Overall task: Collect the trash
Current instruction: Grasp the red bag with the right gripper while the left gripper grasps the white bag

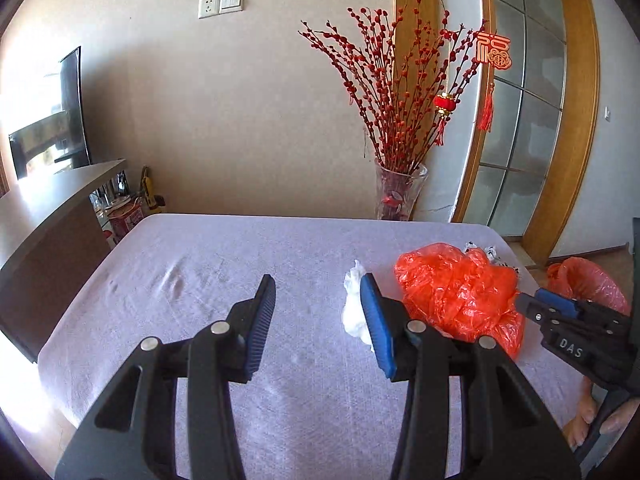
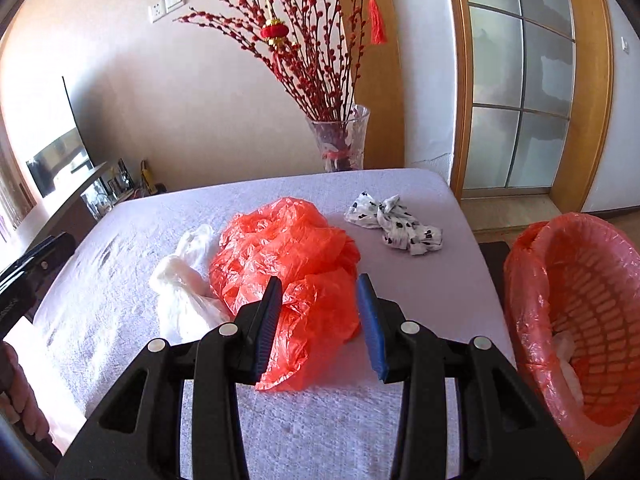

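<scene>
A crumpled red plastic bag (image 2: 286,276) lies on the cloth-covered table (image 2: 340,412) directly ahead of my right gripper (image 2: 319,312), its near folds showing between the wide-open, empty jaws. A white plastic bag (image 2: 182,288) touches it just to the left, and a spotted wrapper (image 2: 396,222) sits beyond to the right. My left gripper (image 1: 318,312) hovers equally wide open and empty with the white bag just past its right finger, while the red-lined bin (image 2: 576,320) stands off the table's right edge.
</scene>
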`<action>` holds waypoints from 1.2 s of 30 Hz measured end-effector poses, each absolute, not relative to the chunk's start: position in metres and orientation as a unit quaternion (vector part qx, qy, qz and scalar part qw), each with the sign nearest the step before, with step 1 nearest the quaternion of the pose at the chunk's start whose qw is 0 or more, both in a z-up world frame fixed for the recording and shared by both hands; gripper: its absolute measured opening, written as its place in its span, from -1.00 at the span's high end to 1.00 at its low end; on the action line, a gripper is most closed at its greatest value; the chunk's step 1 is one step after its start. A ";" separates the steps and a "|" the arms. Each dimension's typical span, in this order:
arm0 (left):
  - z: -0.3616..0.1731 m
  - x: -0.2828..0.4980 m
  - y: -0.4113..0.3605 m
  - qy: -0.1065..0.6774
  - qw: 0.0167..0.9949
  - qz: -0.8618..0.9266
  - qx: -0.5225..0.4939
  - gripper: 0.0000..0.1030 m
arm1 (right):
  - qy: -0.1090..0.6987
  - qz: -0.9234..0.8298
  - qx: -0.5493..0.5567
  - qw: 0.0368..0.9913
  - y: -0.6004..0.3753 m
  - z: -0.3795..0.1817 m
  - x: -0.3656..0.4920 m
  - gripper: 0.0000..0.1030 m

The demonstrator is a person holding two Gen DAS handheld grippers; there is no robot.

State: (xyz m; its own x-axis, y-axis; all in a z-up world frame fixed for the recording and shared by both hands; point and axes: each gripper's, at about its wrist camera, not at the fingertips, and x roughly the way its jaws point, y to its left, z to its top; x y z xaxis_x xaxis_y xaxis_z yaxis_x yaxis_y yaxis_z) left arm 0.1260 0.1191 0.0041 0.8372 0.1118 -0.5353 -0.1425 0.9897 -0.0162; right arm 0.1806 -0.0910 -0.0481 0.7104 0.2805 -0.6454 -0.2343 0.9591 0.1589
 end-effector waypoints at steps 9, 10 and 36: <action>-0.002 0.132 0.127 0.285 0.956 0.056 -0.041 0.14 | 0.353 0.148 0.017 0.924 -0.081 -0.044 0.194 0.95; -0.003 0.133 0.128 0.286 0.956 0.056 -0.043 0.14 | 0.342 0.148 0.024 0.928 -0.083 -0.036 0.194 0.95; -0.055 0.190 0.084 0.379 0.924 0.011 -0.040 0.14 | 0.243 0.072 0.066 0.965 -0.160 0.013 0.151 0.95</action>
State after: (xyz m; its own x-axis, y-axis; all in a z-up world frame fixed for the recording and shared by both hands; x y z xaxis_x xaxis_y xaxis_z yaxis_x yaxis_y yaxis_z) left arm 0.1899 0.0840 -0.0552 0.7121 -0.0101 -0.7020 -0.0503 0.9966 -0.0654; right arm 0.1510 -0.1603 0.0126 0.8714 0.1706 -0.4601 -0.1063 0.9810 0.1623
